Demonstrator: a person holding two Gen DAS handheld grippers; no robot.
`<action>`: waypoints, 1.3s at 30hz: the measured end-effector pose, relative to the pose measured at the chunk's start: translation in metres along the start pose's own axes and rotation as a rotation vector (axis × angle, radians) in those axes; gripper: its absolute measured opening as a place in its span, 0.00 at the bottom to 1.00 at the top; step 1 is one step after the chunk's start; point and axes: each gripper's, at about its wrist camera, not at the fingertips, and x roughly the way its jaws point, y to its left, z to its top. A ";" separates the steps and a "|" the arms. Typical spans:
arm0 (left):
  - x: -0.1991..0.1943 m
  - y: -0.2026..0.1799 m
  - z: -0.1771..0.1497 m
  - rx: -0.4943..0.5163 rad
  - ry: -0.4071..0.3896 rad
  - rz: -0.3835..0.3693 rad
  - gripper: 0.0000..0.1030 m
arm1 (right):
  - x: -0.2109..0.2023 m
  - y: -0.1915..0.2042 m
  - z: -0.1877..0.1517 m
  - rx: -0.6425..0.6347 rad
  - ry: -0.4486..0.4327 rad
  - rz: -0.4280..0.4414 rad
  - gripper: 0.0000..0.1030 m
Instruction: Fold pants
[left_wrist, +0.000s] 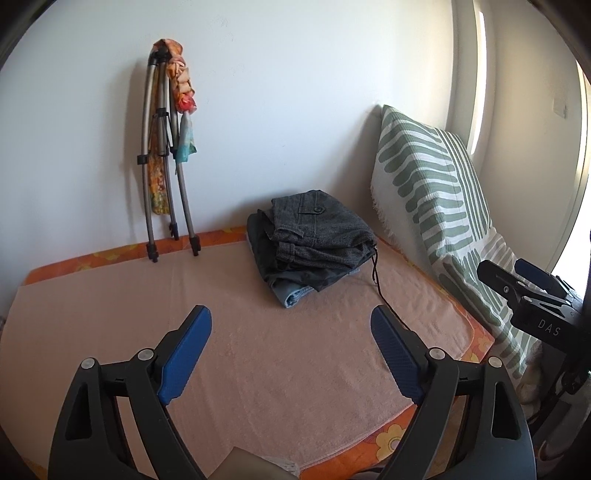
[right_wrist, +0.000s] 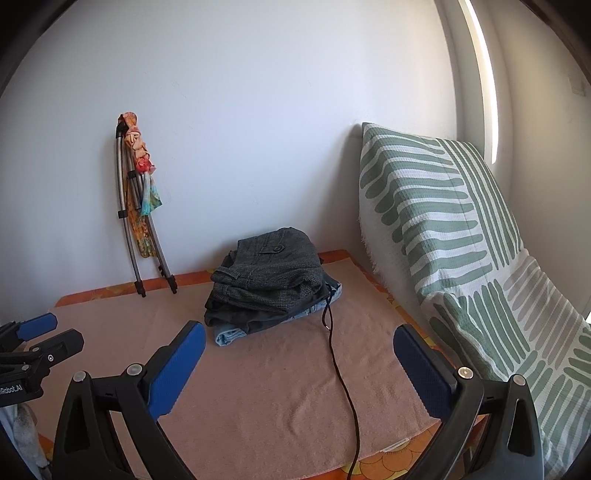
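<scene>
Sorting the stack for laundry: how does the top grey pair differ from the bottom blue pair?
The grey pants are dark and tweed-like, with a buttoned pocket flap; the blue pair is pale denim. The grey pair lies in full view on top; the blue pair shows only at its edges under the pile. Both are folded, on the pink towel.

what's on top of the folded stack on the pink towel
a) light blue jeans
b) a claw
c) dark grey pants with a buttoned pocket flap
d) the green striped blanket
c: the dark grey pants, buttoned pocket flap facing up, top the stack; the light blue jeans are at the bottom.
</scene>
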 end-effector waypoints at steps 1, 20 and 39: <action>-0.001 0.000 0.000 0.001 -0.003 0.001 0.86 | -0.001 0.000 0.000 0.000 0.000 -0.001 1.00; -0.010 -0.004 -0.003 0.005 -0.005 -0.004 0.86 | -0.011 -0.001 -0.003 0.010 -0.009 0.001 1.00; -0.010 -0.004 -0.006 0.010 -0.004 -0.006 0.86 | -0.013 0.002 -0.004 0.013 -0.010 0.003 1.00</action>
